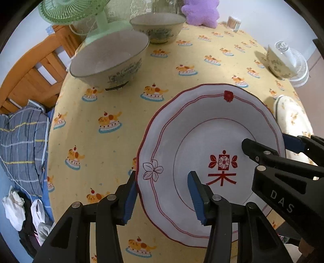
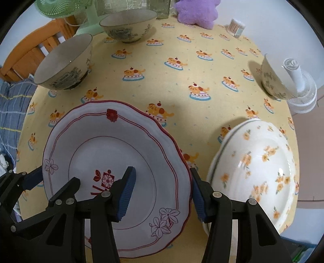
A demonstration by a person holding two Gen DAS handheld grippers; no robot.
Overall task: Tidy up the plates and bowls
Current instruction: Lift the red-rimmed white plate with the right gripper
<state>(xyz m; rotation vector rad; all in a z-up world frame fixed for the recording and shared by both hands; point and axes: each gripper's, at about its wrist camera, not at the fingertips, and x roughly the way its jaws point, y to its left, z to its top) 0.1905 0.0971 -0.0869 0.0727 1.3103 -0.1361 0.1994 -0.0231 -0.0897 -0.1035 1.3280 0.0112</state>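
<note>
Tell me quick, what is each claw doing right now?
Left claw: open, straddling the left rim of the white scalloped plate with red trim.
Right claw: open, straddling its right rim.

Plate (image 1: pixel 182 129): white, red scalloped rim, red flower motif. Second plate (image 2: pixel 257 168): cream, orange florals. Bowls (image 1: pixel 109 60): grey-white, dark print. Cloth (image 1: pixel 113 153): yellow, dog-on-cake pattern. Gripper pads (image 1: pixel 129 200): blue; bodies black. Plush (image 1: pixel 200 10): purple.
</note>
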